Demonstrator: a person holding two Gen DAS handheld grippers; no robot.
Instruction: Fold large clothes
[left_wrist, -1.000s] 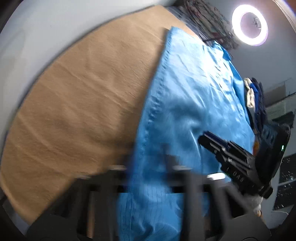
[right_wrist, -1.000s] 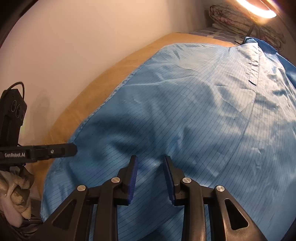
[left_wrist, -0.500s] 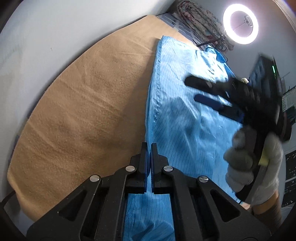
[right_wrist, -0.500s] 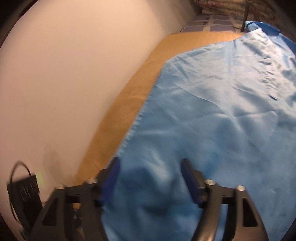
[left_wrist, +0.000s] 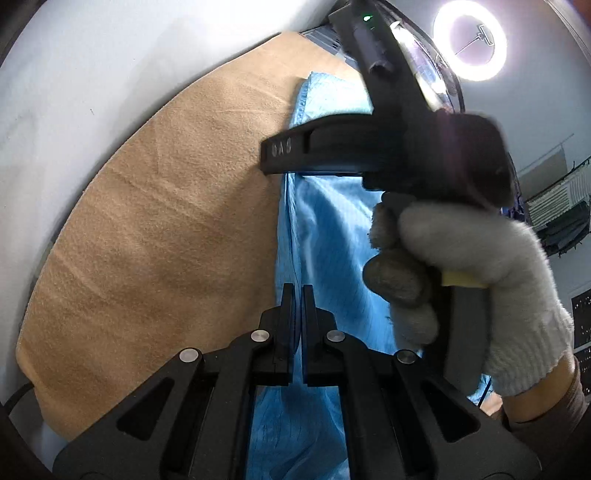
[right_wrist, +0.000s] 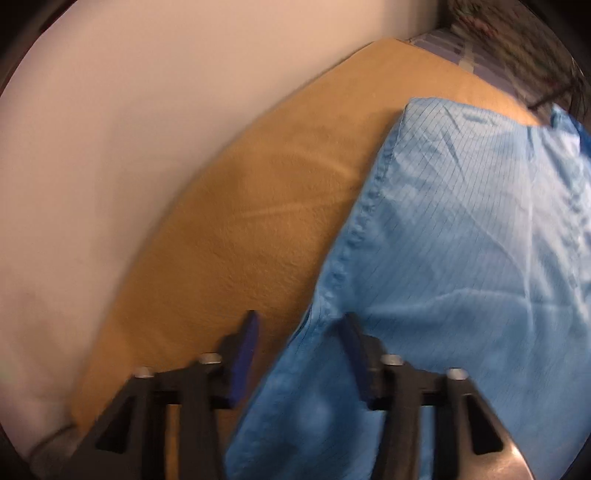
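A large light-blue garment (left_wrist: 325, 229) with thin dark stripes lies spread on a tan blanket (left_wrist: 166, 221). My left gripper (left_wrist: 297, 314) is shut, pinching the garment's left hem near its close end. My right gripper (right_wrist: 301, 350) points steeply down over the same hem (right_wrist: 354, 229), farther along. Its blue pads (right_wrist: 245, 354) straddle the hem, and the jaws are closing with a gap still showing on each side of the cloth. In the left wrist view a hand in a grey glove (left_wrist: 480, 277) holds that gripper just ahead of my left fingers.
A white wall (left_wrist: 110, 74) runs along the blanket's left side. A ring light (left_wrist: 469, 44) glows at the far right. Patterned bedding (right_wrist: 517, 44) lies past the garment's far end. Bare blanket (right_wrist: 240, 240) stretches left of the hem.
The right gripper has swept left across the garment to its left hem, opening wide on the way and then narrowing. The left gripper has stayed shut at the hem.
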